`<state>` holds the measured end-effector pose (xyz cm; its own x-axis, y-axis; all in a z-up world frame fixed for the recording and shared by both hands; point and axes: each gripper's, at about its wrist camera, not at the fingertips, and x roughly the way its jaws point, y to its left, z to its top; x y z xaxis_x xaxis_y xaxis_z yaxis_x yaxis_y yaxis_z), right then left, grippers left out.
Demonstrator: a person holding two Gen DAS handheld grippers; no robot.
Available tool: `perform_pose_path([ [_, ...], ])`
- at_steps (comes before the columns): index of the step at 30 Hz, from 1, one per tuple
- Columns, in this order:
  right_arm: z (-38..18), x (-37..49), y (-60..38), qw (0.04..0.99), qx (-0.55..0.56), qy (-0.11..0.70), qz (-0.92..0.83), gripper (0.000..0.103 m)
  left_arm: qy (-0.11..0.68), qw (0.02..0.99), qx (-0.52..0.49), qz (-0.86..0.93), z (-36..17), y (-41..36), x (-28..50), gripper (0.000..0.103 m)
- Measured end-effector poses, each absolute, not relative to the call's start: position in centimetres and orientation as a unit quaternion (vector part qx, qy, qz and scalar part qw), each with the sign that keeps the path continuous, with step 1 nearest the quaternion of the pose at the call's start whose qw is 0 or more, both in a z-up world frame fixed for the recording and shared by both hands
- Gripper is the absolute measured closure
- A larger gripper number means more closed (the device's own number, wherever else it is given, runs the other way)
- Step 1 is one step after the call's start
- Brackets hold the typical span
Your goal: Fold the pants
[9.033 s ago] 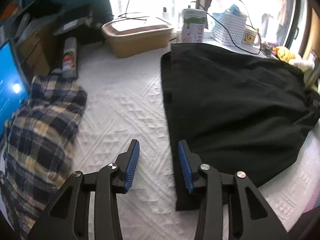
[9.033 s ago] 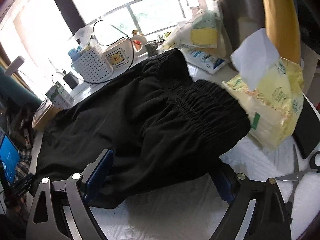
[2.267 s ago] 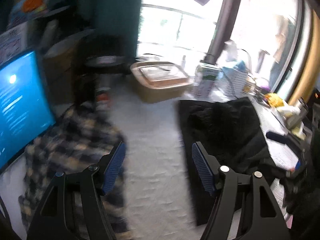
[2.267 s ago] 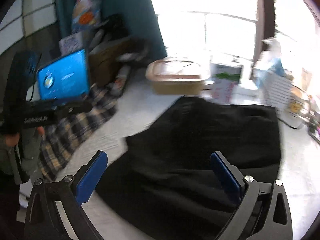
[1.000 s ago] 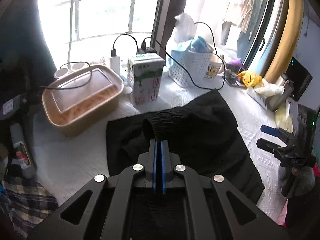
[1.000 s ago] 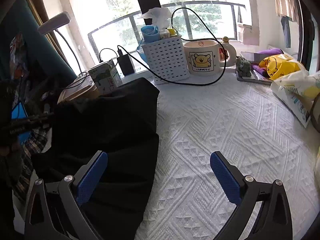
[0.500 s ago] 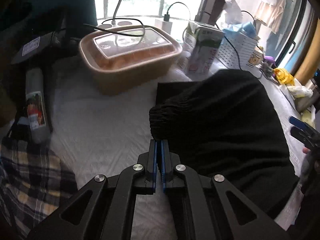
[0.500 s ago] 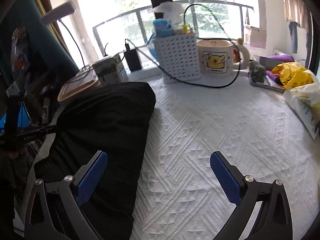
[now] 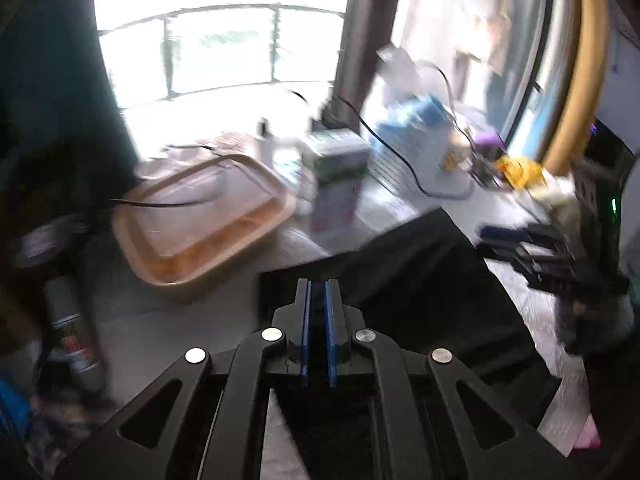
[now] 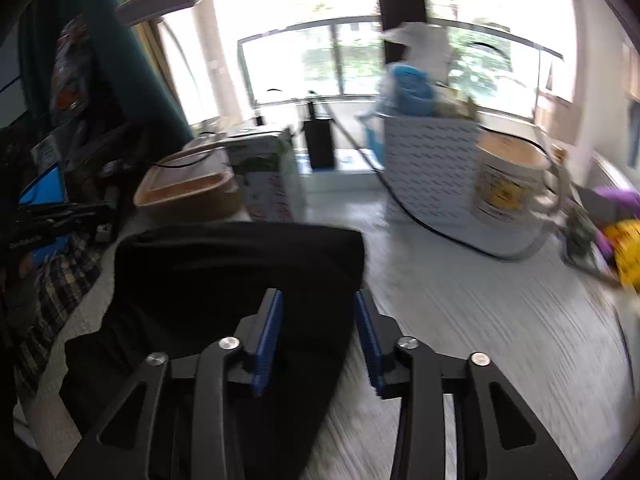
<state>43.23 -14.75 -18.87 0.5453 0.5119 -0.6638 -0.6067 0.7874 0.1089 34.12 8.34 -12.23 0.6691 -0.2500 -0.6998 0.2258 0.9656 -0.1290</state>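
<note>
The biggest thing I have in view is the white cloth (image 10: 500, 320) over the table, and I'll place everything else from the pants (image 10: 224, 276) lying on it. The pants are black and folded into a broad slab, filling the near left part of the right wrist view and the lower middle of the left wrist view (image 9: 420, 280).

Beyond the pants' far left corner sits a tan tub (image 9: 200, 216) with a clear lid, a black cable draped over it. Right of the tub, just past the pants' far edge, stands a carton (image 10: 268, 176). Further right of that is a white basket (image 10: 432, 168), with a mug (image 10: 508, 180) touching its right side. To the left of the pants a plaid cloth (image 10: 60, 280) is bunched up, and a blue screen (image 10: 44, 188) shows behind it.

My left gripper (image 9: 316, 308) hangs over the pants' near left edge. Its blue pads are almost together with a narrow slit between them; I cannot tell whether any cloth is pinched there, since both views are blurred.

My right gripper (image 10: 318, 320) is partly spread, pads well apart, holding nothing. Its left finger is over the pants and its right finger over bare cloth, so it straddles the pants' right edge.
</note>
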Motion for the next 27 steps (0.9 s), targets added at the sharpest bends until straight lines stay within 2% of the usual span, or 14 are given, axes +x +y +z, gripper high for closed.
perform_pose_path([
  [3,-19.7,44.7,-12.8,0.867,-0.095,0.365,0.325,0.072,0.428,0.894,-0.014,-0.132,-15.3,7.8,36.5,0.097],
  [8,-22.9,48.1,-11.1,0.858,-0.137,0.404,0.287,0.096,0.448,0.886,-0.021,-0.120,-17.7,7.8,38.9,0.097],
  [13,-23.1,48.5,-10.6,0.865,-0.158,0.384,0.282,0.097,0.450,0.888,-0.017,-0.093,-18.1,7.9,40.2,0.097],
  [18,-22.0,48.7,-11.8,0.873,-0.113,0.387,0.273,0.097,0.431,0.898,-0.020,-0.083,-15.8,8.3,38.1,0.097],
  [19,-21.4,48.2,-12.3,0.877,-0.107,0.383,0.271,0.094,0.421,0.903,-0.020,-0.083,-15.0,8.3,37.3,0.093],
  [22,-20.0,45.9,-13.0,0.877,-0.095,0.374,0.286,0.093,0.398,0.912,-0.035,-0.095,-13.3,8.2,34.5,0.064],
  [23,-19.6,44.8,-13.0,0.873,-0.094,0.376,0.297,0.093,0.394,0.912,-0.041,-0.102,-13.1,8.0,33.5,0.060],
  [27,-20.1,40.3,-12.1,0.851,-0.115,0.395,0.326,0.093,0.416,0.898,-0.048,-0.135,-14.5,6.4,30.2,0.059],
])
